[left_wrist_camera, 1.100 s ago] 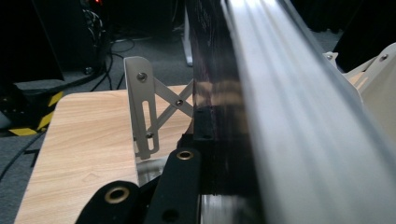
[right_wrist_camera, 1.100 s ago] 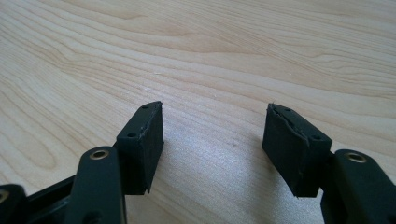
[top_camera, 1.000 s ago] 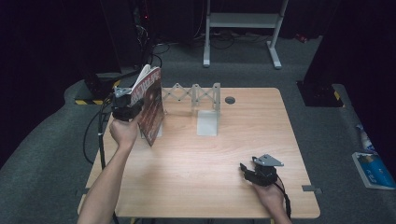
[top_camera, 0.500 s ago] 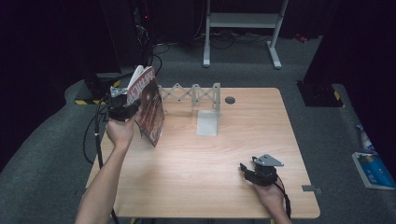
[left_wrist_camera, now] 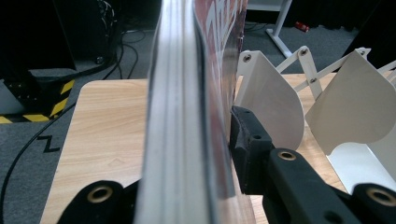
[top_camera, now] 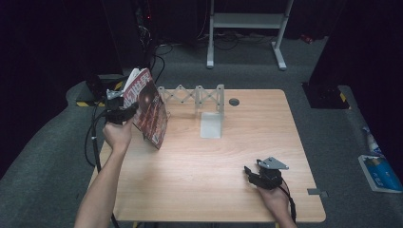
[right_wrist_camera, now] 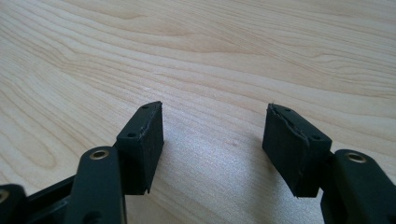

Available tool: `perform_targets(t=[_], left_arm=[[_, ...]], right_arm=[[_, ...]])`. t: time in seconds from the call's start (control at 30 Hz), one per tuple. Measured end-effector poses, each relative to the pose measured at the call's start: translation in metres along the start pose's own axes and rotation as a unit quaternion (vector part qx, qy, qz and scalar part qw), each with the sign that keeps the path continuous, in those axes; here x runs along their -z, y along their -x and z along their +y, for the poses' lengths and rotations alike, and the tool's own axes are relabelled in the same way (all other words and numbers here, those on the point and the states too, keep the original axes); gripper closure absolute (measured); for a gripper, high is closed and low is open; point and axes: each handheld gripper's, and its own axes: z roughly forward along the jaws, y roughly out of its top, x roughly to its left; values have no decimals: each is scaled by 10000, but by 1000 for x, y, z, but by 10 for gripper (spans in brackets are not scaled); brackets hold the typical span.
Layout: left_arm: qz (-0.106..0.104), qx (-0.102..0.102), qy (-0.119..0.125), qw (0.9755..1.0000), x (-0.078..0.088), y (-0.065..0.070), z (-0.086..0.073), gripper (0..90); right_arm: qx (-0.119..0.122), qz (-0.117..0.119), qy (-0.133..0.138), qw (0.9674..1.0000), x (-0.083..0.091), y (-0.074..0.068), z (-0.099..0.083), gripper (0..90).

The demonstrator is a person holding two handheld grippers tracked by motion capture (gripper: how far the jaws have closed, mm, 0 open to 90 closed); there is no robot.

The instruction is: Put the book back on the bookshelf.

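Being eased slightly wider, the left gripper (left_wrist_camera: 187,186) jaws are still bracketing the upright book (top_camera: 148,113) beside the rack (top_camera: 195,96); release is being judged imminent.

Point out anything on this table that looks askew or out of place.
The magazine stands tilted on its lower edge at the table's left side, between the jaws of the left hand-held gripper, which have just been opening, beside the white expanding rack rather than in a slot. Nothing else stands out.
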Motion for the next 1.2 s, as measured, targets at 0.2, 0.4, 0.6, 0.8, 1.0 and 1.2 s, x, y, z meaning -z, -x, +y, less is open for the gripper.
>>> perform_targets(t=[0.2, 0.4, 0.6, 0.8, 1.0, 1.2], left_arm=[[47, 47, -27, 10000, 3, -3, 1, 742], [137, 44, -54, 9999, 7, -9, 2, 692], [110, 48, -124, 9999, 8, -13, 0, 613], [22, 54, -42, 10000, 11, -15, -2, 511], [-113, 15, 13, 9999, 16, -15, -2, 427], [-122, -51, 71, 9999, 19, -17, -2, 367]], right_arm=[[10, -1, 4, 10000, 0, 0, 0, 383], [-14, 1, -4, 10000, 0, 0, 0, 383], [-10, 2, -4, 10000, 0, 0, 0, 383], [7, 0, 1, 10000, 0, 0, 0, 383], [7, -1, 2, 10000, 0, 0, 0, 383], [-14, 0, -5, 10000, 0, 0, 0, 383]])
